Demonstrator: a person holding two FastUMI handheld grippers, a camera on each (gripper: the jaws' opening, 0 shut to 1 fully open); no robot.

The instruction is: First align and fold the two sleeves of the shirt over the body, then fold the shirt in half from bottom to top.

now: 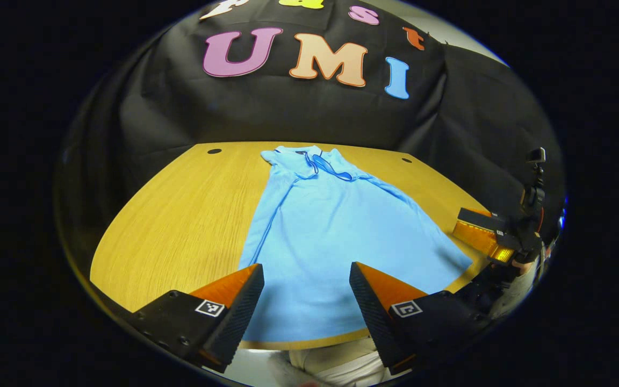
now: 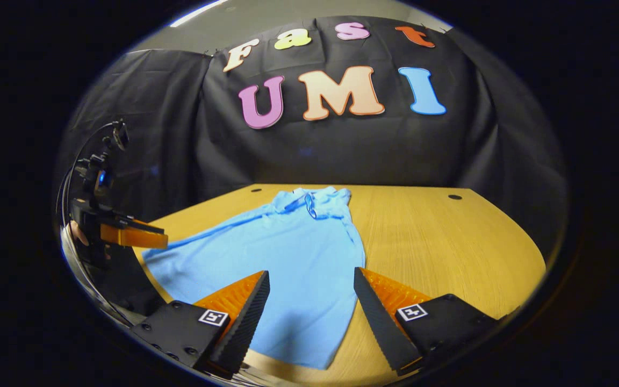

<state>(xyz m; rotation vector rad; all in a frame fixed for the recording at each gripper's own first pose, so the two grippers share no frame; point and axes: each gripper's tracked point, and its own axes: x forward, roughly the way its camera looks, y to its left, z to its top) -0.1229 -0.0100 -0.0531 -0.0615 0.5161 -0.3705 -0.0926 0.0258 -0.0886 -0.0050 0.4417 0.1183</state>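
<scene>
A light blue shirt (image 1: 320,236) lies flat on the wooden table (image 1: 180,226), collar at the far end, hem at the near edge. Its sleeves look folded in over the body. My left gripper (image 1: 307,282) hangs open just above the hem, nothing between its fingers. In the right gripper view the same shirt (image 2: 293,258) spreads to the left, and my right gripper (image 2: 312,290) stands open over its near right corner. The right gripper (image 1: 484,231) also appears at the far right of the left gripper view, and the left gripper (image 2: 127,234) at the left of the right gripper view.
The table (image 2: 449,252) has bare wood on both sides of the shirt and two small dark holes (image 2: 454,197) near its far edge. A person's light trousers (image 1: 336,365) show below the near table edge. Black cloth walls the booth behind.
</scene>
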